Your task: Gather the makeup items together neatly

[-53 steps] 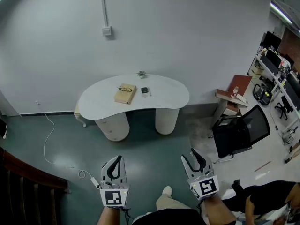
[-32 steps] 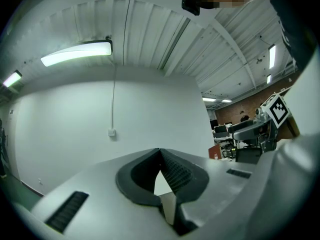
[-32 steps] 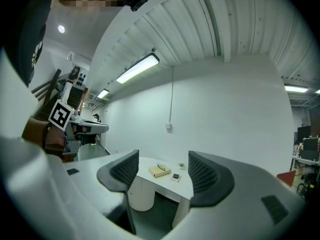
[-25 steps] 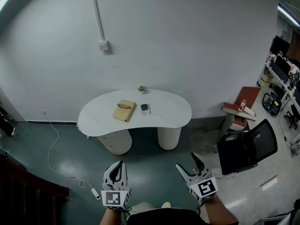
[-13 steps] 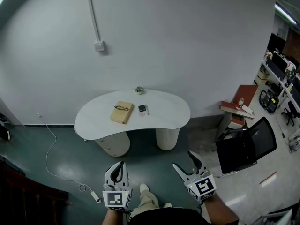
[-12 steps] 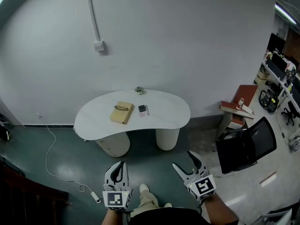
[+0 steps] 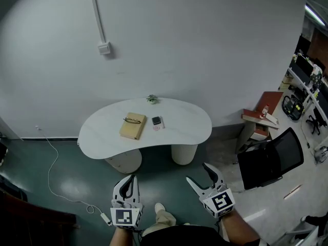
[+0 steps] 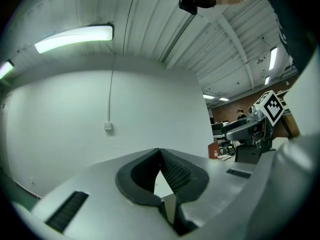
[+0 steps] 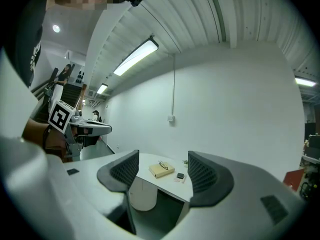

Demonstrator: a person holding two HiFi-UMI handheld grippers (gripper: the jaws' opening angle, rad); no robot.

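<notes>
Both claws are held low in front of the person, side by side and well apart, tips pointing forward.

Left claw [image 7: 130,181]: jaws closed together, pads meeting at the tips, empty. It points straight ahead.

Right claw [image 7: 199,173]: jaws spread wide, nothing gripped between them. It is angled a little toward the left.

A marker cube [image 7: 123,217] sits at the rear of each claw, over the wrist. The right forearm [image 7: 241,233] runs off the bottom edge. The left wrist is barely in frame.
</notes>
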